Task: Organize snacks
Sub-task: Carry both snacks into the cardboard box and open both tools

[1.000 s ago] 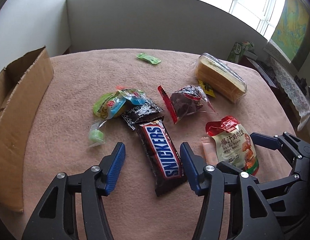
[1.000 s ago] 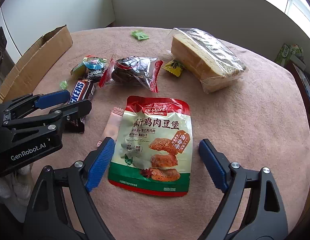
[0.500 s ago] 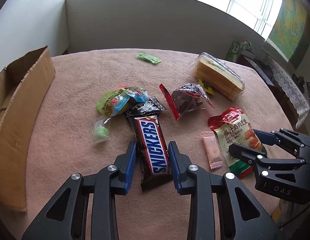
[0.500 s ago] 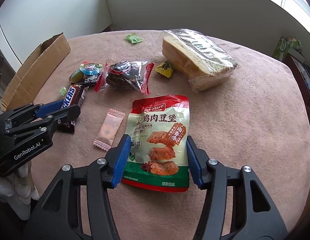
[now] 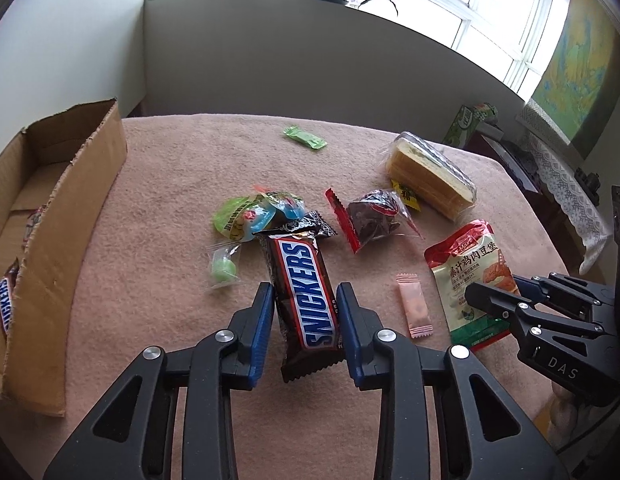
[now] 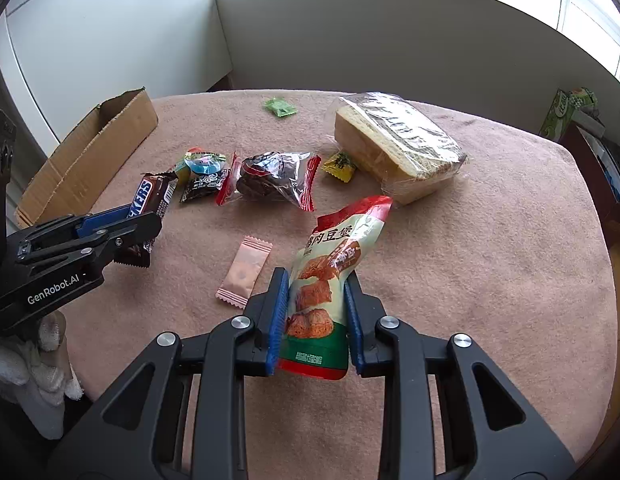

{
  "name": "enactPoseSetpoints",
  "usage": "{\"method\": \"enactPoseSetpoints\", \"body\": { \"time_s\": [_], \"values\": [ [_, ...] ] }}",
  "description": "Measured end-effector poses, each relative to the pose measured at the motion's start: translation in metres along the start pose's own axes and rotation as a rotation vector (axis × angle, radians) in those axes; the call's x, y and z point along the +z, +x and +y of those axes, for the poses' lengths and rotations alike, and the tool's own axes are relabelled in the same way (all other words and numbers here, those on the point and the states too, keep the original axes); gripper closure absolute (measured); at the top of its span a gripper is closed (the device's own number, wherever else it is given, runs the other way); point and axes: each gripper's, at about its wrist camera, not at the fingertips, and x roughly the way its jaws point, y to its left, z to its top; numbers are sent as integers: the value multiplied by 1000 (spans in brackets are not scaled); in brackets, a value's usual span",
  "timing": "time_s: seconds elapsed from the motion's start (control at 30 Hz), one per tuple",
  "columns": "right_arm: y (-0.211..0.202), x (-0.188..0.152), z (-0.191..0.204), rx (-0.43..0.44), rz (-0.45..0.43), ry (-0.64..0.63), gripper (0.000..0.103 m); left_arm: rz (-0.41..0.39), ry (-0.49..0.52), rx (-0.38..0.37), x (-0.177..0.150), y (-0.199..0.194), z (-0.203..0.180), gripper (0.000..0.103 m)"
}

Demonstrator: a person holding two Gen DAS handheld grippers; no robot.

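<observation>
My left gripper (image 5: 304,312) is shut on a Snickers bar (image 5: 306,298) and holds it tilted off the pink tablecloth; it also shows in the right wrist view (image 6: 148,204). My right gripper (image 6: 316,308) is shut on a red, white and green chicken snack pouch (image 6: 330,276), which buckles upward between the blue pads; the pouch also shows in the left wrist view (image 5: 470,272). An open cardboard box (image 5: 50,216) stands at the table's left edge with another Snickers bar (image 5: 4,304) inside.
Loose on the cloth lie a pink sachet (image 6: 244,272), a dark cake in a red-edged wrapper (image 6: 272,180), a bagged sandwich loaf (image 6: 394,144), a yellow candy (image 6: 340,166), a green candy (image 6: 280,107), a green jelly cup (image 5: 222,270) and small mixed packets (image 5: 262,212).
Both grippers closed from wide open onto their snacks. The left one has raised the Snickers bar. The right one has squeezed the pouch until it buckles and lifted it.
</observation>
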Motion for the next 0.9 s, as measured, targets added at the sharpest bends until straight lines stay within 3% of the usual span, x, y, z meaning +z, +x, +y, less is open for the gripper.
{"method": "enactPoseSetpoints", "body": {
  "time_s": [0.53,0.9],
  "values": [
    [-40,33,26,8,-105,-38,85,-141,-36,6,6,-52,27,73],
    [-52,83,93,81,-183,-136,85,-216,-128,62,3,-83,82,73]
  ]
}}
